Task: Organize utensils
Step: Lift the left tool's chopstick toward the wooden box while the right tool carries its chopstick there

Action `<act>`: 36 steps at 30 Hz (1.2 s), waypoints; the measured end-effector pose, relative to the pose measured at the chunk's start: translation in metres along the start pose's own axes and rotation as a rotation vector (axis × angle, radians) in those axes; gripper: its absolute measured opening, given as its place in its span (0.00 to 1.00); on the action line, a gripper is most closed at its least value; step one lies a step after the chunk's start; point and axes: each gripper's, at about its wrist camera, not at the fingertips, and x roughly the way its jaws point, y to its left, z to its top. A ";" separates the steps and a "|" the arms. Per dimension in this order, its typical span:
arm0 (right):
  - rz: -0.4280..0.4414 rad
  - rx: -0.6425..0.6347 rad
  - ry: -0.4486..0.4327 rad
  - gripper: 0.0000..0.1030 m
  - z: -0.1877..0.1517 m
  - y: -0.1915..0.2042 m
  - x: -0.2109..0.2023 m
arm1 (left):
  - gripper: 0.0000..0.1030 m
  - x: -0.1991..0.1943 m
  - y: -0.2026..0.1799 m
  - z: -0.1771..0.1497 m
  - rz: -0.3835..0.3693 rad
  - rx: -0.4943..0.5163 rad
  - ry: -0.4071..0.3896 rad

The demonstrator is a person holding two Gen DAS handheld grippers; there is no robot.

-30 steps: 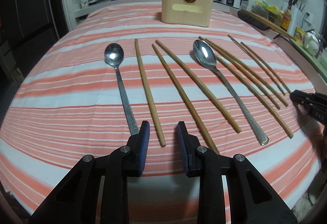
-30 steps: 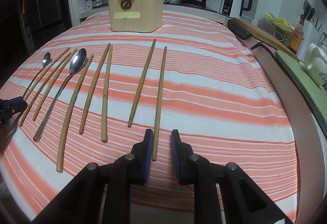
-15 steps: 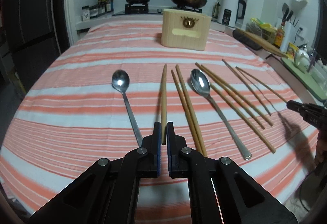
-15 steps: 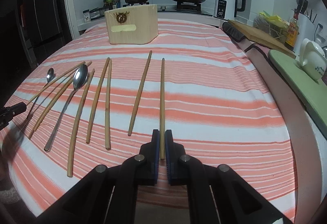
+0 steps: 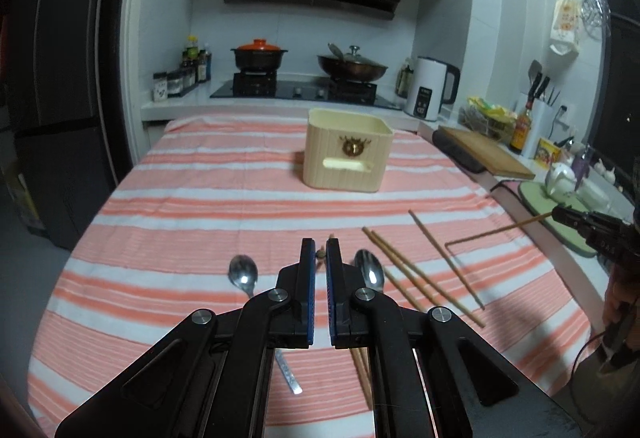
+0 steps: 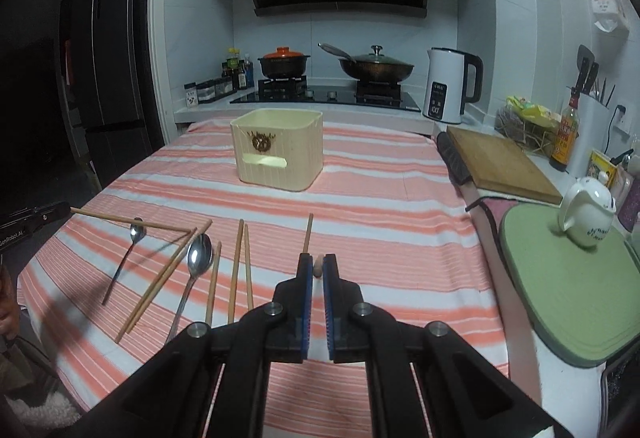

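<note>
My left gripper (image 5: 319,256) is shut on a wooden chopstick (image 5: 320,253), seen end-on between the pads and lifted off the cloth. My right gripper (image 6: 318,270) is shut on another chopstick (image 6: 318,267), also lifted; it shows from the side in the left wrist view (image 5: 496,232). The left one shows from the side in the right wrist view (image 6: 128,222). A cream utensil box (image 5: 346,155) stands open-topped at the table's middle back. Two spoons (image 5: 243,275) (image 5: 370,272) and several chopsticks (image 5: 420,274) lie on the striped cloth.
The table (image 6: 380,198) carries an orange-and-white striped cloth. A wooden cutting board (image 6: 500,166), a green mat (image 6: 568,298) with a white teapot (image 6: 588,210), and a kettle (image 6: 448,90) stand on the counter to the right. A stove with pots is behind.
Both grippers closed on a chopstick each, then rose well above the table and tilted up, carrying the chopsticks off the cloth.
</note>
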 end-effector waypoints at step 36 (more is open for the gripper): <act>0.118 0.057 -0.157 0.05 0.199 0.017 0.054 | 0.03 0.083 0.004 0.232 -0.094 -0.049 -0.164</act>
